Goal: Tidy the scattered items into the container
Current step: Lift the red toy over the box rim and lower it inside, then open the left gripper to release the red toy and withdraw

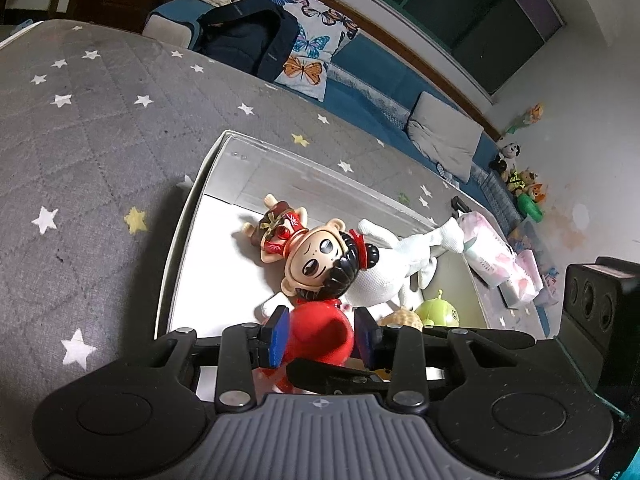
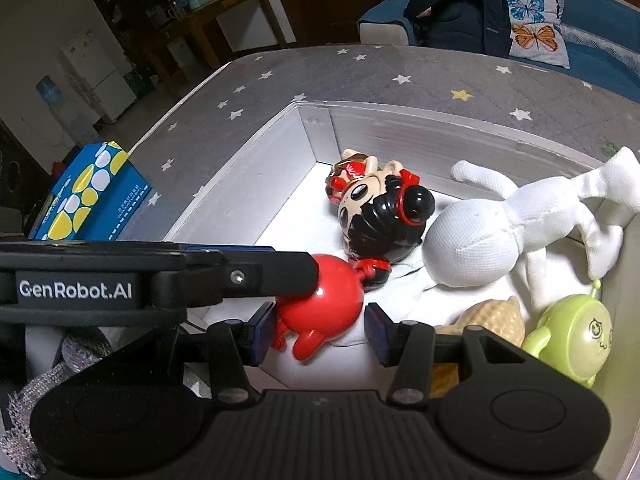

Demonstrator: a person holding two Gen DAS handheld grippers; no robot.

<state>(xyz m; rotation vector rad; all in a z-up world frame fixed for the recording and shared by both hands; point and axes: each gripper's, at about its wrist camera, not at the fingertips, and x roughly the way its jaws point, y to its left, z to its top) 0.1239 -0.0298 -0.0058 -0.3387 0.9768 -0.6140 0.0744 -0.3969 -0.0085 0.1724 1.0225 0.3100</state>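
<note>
A white box [image 1: 188, 216] [image 2: 248, 152] sits on the grey star-patterned mattress. In it lie a black-haired doll [image 1: 316, 256] [image 2: 376, 208], a white plush figure [image 1: 388, 276] [image 2: 480, 240], a green alien toy [image 1: 444, 312] [image 2: 572, 340], a tan toy [image 2: 496, 316] and a red round toy [image 1: 320, 332] [image 2: 324, 300]. My left gripper [image 1: 322, 336] is open with its pads either side of the red toy. My right gripper [image 2: 320, 330] is open just above the same toy; the left gripper's arm [image 2: 160, 276] crosses its view.
A pink-and-white packet [image 1: 496, 252] lies on the box's far right rim. A blue-and-yellow box [image 2: 88, 196] sits at the mattress edge. A blue sofa with a dark backpack [image 1: 248, 36] and butterfly pillow stands beyond. A black speaker [image 1: 600, 304] stands at the right.
</note>
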